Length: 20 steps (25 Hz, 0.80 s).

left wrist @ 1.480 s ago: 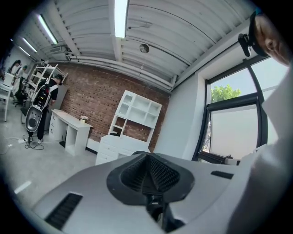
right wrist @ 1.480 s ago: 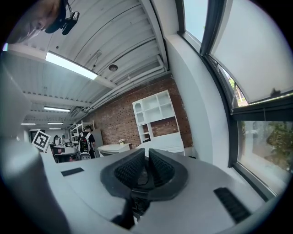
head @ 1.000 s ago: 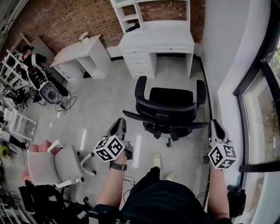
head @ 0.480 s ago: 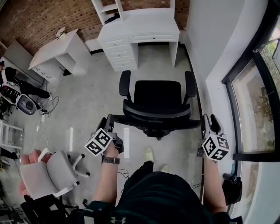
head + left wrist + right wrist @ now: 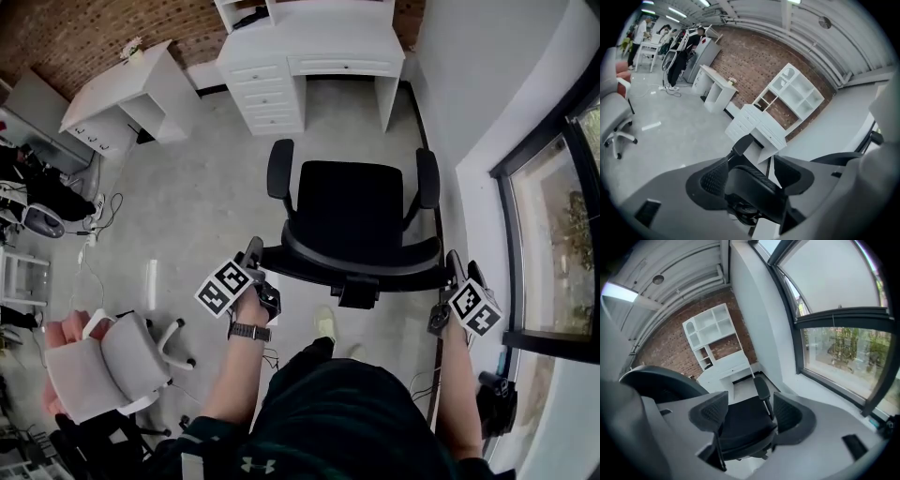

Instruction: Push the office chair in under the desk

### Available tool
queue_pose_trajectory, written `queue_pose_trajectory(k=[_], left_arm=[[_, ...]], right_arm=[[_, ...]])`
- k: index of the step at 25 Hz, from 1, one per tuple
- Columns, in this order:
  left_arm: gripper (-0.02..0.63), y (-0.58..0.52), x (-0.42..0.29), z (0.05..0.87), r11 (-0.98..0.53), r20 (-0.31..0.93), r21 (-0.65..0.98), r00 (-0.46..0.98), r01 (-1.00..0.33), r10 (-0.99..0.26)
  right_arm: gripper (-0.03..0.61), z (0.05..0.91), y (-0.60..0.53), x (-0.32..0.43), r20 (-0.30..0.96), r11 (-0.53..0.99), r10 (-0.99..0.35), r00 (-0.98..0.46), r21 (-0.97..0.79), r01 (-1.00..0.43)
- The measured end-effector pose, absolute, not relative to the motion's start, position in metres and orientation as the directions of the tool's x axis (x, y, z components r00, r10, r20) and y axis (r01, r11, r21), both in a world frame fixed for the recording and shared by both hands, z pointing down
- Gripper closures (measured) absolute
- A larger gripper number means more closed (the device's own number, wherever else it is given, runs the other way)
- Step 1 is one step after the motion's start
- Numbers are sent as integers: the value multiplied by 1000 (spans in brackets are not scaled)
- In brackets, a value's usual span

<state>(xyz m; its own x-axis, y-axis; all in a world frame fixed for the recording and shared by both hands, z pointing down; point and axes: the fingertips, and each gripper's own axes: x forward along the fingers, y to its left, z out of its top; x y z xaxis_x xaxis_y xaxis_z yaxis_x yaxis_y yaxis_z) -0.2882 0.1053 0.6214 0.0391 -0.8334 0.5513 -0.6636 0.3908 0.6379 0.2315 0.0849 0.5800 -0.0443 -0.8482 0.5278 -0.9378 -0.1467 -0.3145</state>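
The left hand-held gripper (image 5: 254, 251) and right hand-held gripper (image 5: 458, 264) have just been opening wide, the office chair (image 5: 354, 202) back's ends between their jaws, ready to push it under the worktop (image 5: 319, 42)

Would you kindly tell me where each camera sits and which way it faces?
Head view: on the person's head, looking steeply down on the office chair and desk; torso, forearms, left gripper and right gripper show.
Left gripper view: rides that gripper, facing the desk; its jaws, just opened, flank the backrest edge ungripped.
Right gripper view: likewise; jaws just opened, empty, seat beyond.
Shared: all three show chair and desk.
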Motion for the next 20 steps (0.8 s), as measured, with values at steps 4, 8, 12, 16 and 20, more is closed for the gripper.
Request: queue_pose_trajectory(k=[4,8,12,16,20], left_arm=[[308,97,-286,637,428,583,682,87,-594,-808],[299,92,-281,646,482,638,671,108,-563,-762],[284,88,-282,652,492,652,671,126,-554,-748],[284,86,-286,650,492,635,681,104,-543,-765],[284,81,-278,653,487,630,684,102,-543,-770]], right_arm=[[299,597,82,227,576,-223,-817,-33,-368,-903],[291,607,76,225,602,-288,-799,-19,-409,-866],[290,616,76,232,654,-331,-757,14,-364,-870],[288,638,79,232,700,-389,-714,-20,-420,-820],[287,646,78,237,719,-425,-695,-35,-450,-785]])
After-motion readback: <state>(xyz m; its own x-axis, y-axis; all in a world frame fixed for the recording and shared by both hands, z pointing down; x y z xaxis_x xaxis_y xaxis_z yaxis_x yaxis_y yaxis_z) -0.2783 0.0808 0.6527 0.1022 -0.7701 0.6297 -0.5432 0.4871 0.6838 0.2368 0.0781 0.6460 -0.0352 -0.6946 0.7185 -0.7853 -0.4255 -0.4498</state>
